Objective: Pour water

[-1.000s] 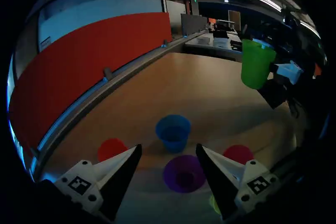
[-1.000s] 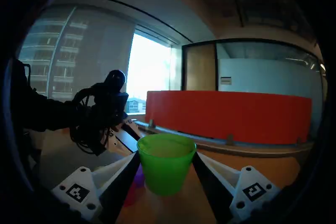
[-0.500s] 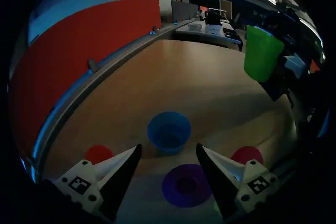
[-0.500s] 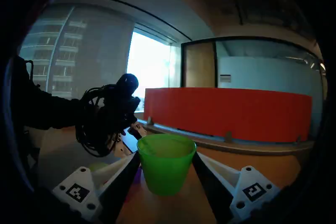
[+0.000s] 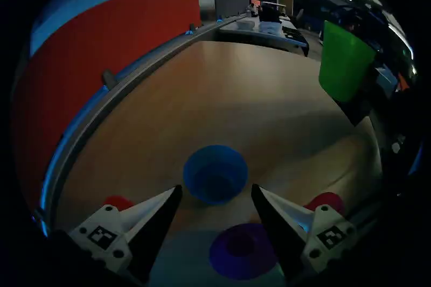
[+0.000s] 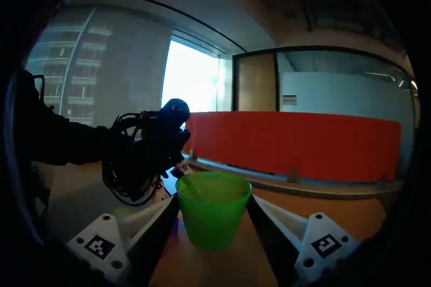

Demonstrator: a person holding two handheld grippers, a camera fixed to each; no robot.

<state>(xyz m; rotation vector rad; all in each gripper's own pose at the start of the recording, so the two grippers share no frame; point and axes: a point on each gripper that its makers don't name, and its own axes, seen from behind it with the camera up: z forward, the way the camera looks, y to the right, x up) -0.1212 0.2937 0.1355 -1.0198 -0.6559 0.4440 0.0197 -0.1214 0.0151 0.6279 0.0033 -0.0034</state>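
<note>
Green cup (image 6: 214,222): pinched upright between right gripper (image 6: 213,201) jaws.
Left gripper (image 5: 215,187): jaws spread, now nearer blue cup (image 5: 214,168).
Meaning: blue cup probably the pour target.

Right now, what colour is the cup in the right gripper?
Green. The cup shows best in the right gripper view.

Beyond the blue cup (image 5: 215,174) the tabletop (image 5: 231,98) lies bare — a red partition (image 5: 81,61) walls one edge.
</note>
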